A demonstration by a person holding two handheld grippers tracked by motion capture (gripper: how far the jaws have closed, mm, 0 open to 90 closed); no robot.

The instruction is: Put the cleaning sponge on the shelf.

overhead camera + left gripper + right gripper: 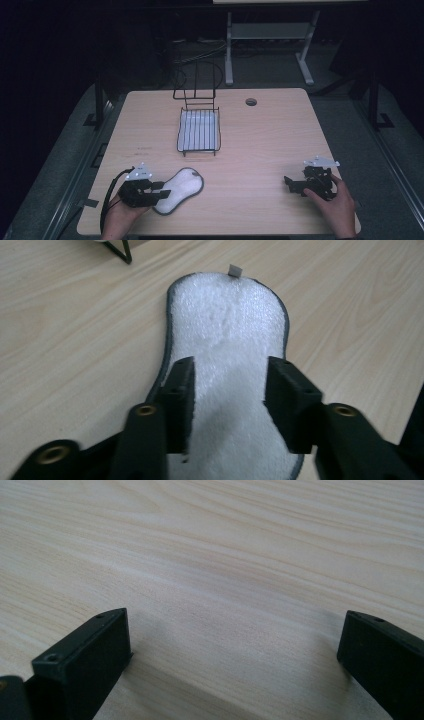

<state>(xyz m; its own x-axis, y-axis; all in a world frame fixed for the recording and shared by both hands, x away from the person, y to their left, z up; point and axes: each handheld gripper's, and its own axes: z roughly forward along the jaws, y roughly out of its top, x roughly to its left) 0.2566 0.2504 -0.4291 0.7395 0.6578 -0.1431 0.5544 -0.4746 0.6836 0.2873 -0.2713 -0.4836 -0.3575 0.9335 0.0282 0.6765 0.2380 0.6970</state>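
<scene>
A white fleecy insole-shaped pad [181,187] with a dark grey rim lies flat on the wooden table [260,150], near its front left. My left gripper [161,191] sits over the pad's near end. In the left gripper view the pad [227,325] runs away from me between and under the jaws, and a small tag [234,271] sticks out at its far end. The left gripper [230,372] is open, its left jaw over the pad's rim. My right gripper [289,183] rests at the front right, held by a hand, and in its own view the right gripper [235,630] stands wide open over bare wood.
A black wire rack [198,131] with a white liner stands at the table's middle back, with upright wire loops behind it; one rack foot [122,250] shows near the pad. A round cable hole [251,102] lies at the back. Dark floor and a desk frame surround the table.
</scene>
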